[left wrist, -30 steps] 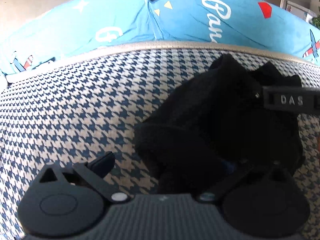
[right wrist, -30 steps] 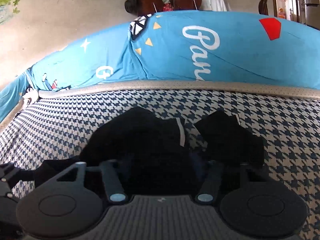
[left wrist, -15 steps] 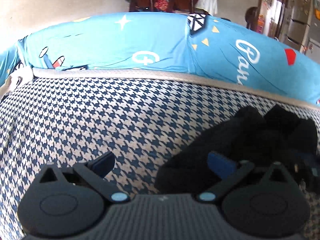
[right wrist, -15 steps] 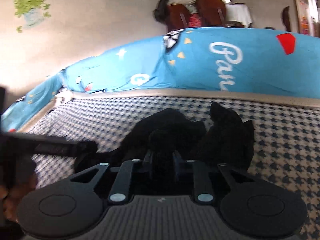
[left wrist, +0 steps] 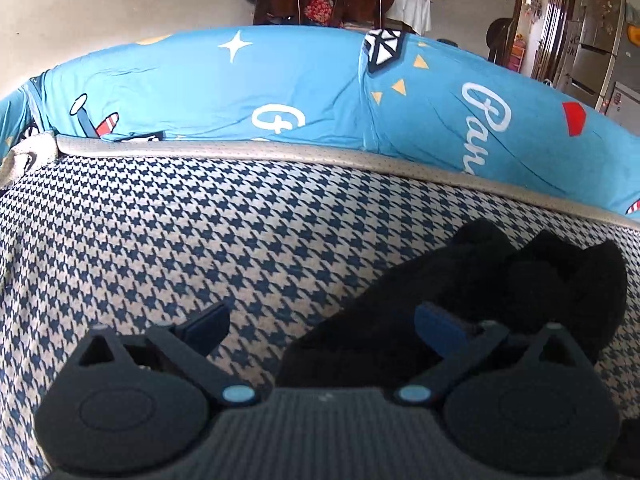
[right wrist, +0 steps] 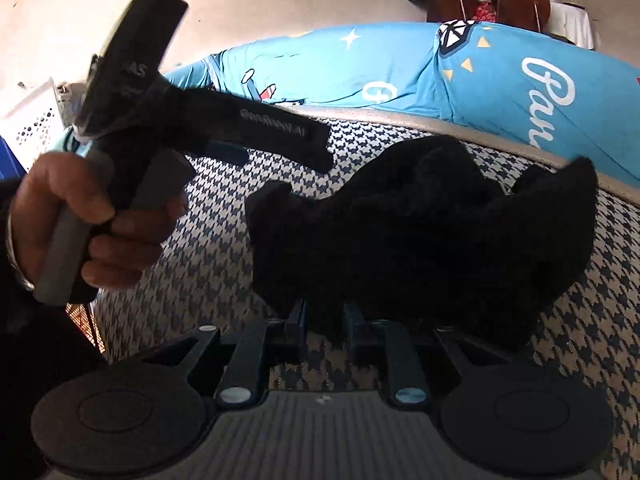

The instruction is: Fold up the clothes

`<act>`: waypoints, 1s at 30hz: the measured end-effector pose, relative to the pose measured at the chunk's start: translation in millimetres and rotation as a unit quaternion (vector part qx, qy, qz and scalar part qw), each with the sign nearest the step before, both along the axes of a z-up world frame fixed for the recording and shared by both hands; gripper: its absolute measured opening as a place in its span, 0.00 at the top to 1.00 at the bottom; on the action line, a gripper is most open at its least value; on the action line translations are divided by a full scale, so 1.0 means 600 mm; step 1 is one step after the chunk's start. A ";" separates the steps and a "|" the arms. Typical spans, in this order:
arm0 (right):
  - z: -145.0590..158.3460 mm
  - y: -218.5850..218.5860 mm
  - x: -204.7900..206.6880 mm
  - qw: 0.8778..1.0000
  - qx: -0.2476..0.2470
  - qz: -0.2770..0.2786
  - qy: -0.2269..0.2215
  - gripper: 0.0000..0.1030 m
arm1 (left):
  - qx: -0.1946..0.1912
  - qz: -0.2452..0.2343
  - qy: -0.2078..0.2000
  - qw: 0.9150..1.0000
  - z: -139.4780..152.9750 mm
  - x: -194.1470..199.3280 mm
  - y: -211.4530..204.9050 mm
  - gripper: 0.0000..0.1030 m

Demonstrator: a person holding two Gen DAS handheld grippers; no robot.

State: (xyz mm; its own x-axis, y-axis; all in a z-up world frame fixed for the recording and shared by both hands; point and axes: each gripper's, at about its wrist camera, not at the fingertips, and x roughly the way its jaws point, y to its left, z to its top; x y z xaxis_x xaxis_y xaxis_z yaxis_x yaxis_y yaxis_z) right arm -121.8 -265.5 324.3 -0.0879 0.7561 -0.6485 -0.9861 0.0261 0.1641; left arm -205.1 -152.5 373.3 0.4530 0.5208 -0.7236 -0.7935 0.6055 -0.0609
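1. Black garment (right wrist: 420, 240) lies bunched in a dark heap on the houndstooth bed cover (left wrist: 200, 240), just ahead of the right gripper (right wrist: 325, 320) and running off to the right of its jaws.

2. Right gripper's jaws stand close together with a fold of the garment's near edge between them. By the look of it they are pinching that cloth, though the black fabric hides the exact contact.

3. Left gripper (left wrist: 320, 324) is a different story: jaws spread wide, nothing between them but bed cover. The garment's left end lies in front of the right-hand jaw and past it, to the right.

4. In the right wrist view the left hand (right wrist: 92, 220) holds its tool up and to the left of the right jaws, clear of the cloth.

5. Behind everything, beyond both sets of jaws, a blue printed quilt (left wrist: 320, 92) runs along the far side of the bed.

6. My read on the step: the garment is rumpled, no flat panel or clean crease shows, so this looks like a grab to sort the heap out rather than a finished fold.

7. Next move, judging by this: the open left jaws need an edge of their own, well apart from the right's pinch, so the cloth can be drawn out between the two.
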 end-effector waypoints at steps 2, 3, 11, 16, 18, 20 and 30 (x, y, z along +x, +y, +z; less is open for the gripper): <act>0.010 -0.004 0.009 1.000 0.015 -0.014 -0.002 0.80 | -0.004 0.000 0.003 1.000 -0.003 0.005 -0.001 0.00; 0.018 -0.005 0.014 0.999 0.027 -0.022 0.000 0.78 | -0.005 -0.001 0.003 1.000 -0.005 0.006 -0.001 0.00; 0.058 0.011 0.040 0.990 0.097 -0.101 -0.023 0.50 | -0.009 0.008 0.013 1.000 -0.016 0.001 0.005 0.00; 0.049 0.056 0.059 0.986 0.091 -0.134 -0.026 0.46 | -0.024 0.018 0.001 1.000 -0.016 -0.005 0.015 0.00; 0.042 0.072 0.061 0.986 0.086 -0.141 -0.023 0.37 | -0.026 0.021 -0.002 0.999 -0.015 -0.004 0.017 0.00; 0.031 0.086 0.066 0.986 0.074 -0.150 -0.014 0.36 | -0.024 0.021 -0.004 0.999 -0.012 -0.004 0.018 0.00; 0.003 0.085 0.049 0.990 0.032 -0.136 -0.005 0.82 | -0.018 0.011 -0.009 1.000 -0.006 -0.003 0.018 0.00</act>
